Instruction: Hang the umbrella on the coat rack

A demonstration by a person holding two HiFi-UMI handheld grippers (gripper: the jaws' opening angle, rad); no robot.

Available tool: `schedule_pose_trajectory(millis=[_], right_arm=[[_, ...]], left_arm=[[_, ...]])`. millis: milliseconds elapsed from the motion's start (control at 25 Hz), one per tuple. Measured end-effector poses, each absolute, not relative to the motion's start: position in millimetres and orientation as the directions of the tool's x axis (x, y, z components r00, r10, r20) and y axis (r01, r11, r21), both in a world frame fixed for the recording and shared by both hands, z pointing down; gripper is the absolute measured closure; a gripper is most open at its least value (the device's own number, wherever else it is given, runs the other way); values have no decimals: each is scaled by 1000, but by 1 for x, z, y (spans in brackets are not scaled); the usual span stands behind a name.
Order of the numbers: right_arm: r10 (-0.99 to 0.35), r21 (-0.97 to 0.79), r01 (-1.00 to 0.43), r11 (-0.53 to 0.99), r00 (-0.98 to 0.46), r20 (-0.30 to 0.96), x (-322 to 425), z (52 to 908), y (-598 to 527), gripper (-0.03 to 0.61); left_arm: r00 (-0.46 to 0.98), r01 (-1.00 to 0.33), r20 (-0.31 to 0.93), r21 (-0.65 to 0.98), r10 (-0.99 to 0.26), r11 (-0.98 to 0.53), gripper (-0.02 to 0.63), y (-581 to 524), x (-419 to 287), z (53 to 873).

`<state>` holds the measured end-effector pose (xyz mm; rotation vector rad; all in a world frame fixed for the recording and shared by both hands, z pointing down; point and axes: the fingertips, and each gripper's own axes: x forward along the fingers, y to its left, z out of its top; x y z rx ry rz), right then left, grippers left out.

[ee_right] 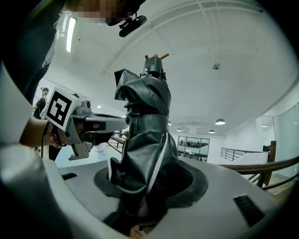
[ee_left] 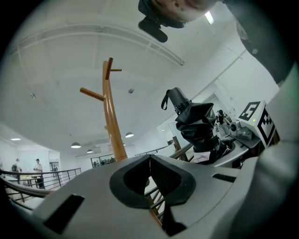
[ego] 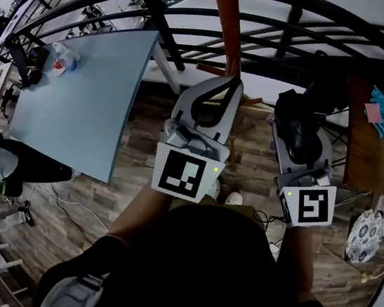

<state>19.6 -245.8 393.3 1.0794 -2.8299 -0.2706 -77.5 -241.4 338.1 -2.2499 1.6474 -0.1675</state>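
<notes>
right gripper [ee_right: 148,186]: jaws clamped on folded black umbrella [ee_right: 145,135], upright | left gripper [ee_left: 150,161]: jaws together, empty | coat rack [ee_left: 111,116]: 12 o'clock, apart from umbrella | advice: likely keep firm grip, raise top loop [ee_left: 164,101] over 1 peg [ee_left: 92,94]

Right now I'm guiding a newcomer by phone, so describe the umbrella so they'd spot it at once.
Find the tall orange wooden coat rack. Just right of it, the person's right tool clamps the umbrella. It is the only crumpled black fabric bundle, belted by a strap; the left tool beside it holds nothing.
</notes>
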Motion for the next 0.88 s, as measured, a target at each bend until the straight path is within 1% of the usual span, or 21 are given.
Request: schedule_pose_trajectory(millis=[320, 520, 880], right_arm=[[-694, 234, -672, 703, -719, 22, -8, 382, -252, 359], [-699, 310, -657, 688, -714, 39, -16, 381, -260, 359], [-621, 314, -589, 745, -784, 3, -27, 354, -280, 359]], left_arm=[[371, -891, -140, -332, -918, -310, 601, -252, -100, 318], [386, -889, -164, -328, -908, -319, 601, -258, -106, 313], [352, -898, -181, -341, -918, -277, 601, -279, -108, 295]])
